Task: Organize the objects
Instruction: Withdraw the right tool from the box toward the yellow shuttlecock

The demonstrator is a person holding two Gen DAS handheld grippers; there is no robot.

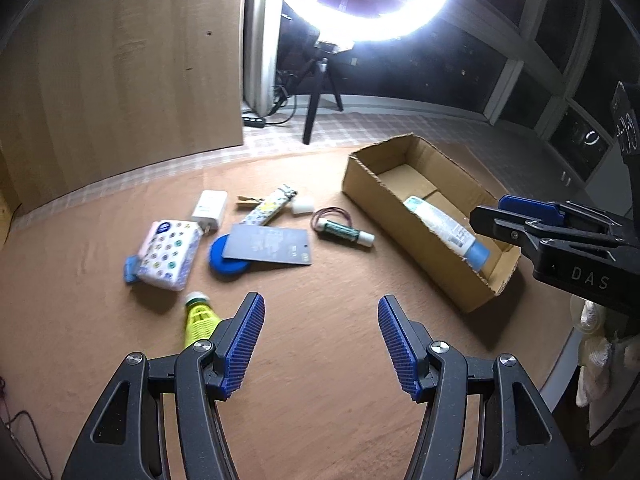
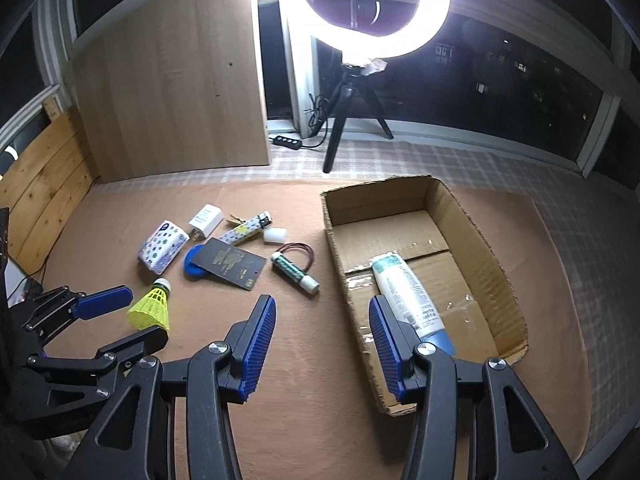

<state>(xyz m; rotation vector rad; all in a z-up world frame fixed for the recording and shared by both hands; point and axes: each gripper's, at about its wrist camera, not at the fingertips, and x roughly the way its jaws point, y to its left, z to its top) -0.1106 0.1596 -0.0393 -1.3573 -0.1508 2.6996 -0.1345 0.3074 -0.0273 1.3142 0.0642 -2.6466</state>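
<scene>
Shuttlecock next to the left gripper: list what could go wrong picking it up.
1. The yellow shuttlecock lies on its side; its round skirt may roll or crush between the pads.
2. The left gripper and right gripper, both open and empty, are close together and could collide.

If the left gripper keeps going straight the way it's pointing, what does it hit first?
Probably bare tabletop: the left gripper is open and empty, aimed at a clear patch short of the dark card. The shuttlecock lies just left of that line; depth is uncertain.
</scene>
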